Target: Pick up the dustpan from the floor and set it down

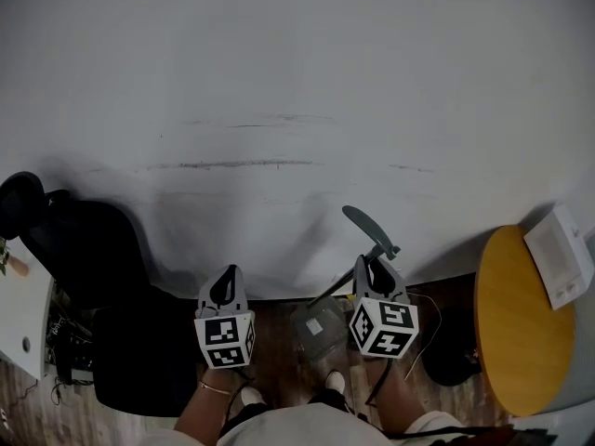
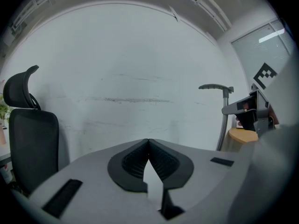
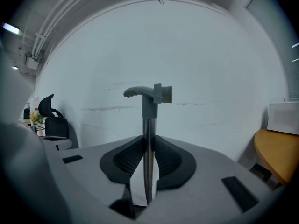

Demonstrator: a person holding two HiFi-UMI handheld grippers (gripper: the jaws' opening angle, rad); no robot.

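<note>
While my right gripper (image 3: 148, 146) has its ribbed black pads closed firmly on the thin metal pole (image 3: 147, 125) of the dustpan (image 1: 364, 223), I judge that the picking up is done and only the setting down is left. The pole stands upright between the pads and ends in a curved grey plastic handle (image 3: 140, 93) above them. The scoop (image 1: 319, 328) hangs low, just in front of the person's feet, over the dark wooden floor (image 1: 279, 328). It looks like half-clear grey plastic, but whether it touches the floor I cannot tell. My left gripper (image 2: 148, 146) holds nothing, its two pads meeting at the tips, and it is beside the right one at about the same height. Ahead of both is a plain white wall (image 1: 297, 82), matt, with some faint dark scuff lines. At the far left stands a black office chair (image 1: 84, 240) with a mesh back. At the right there is a round table (image 1: 521, 323) with a smooth yellow-brown top, and a flat white box (image 1: 560, 254) lies on it.
</note>
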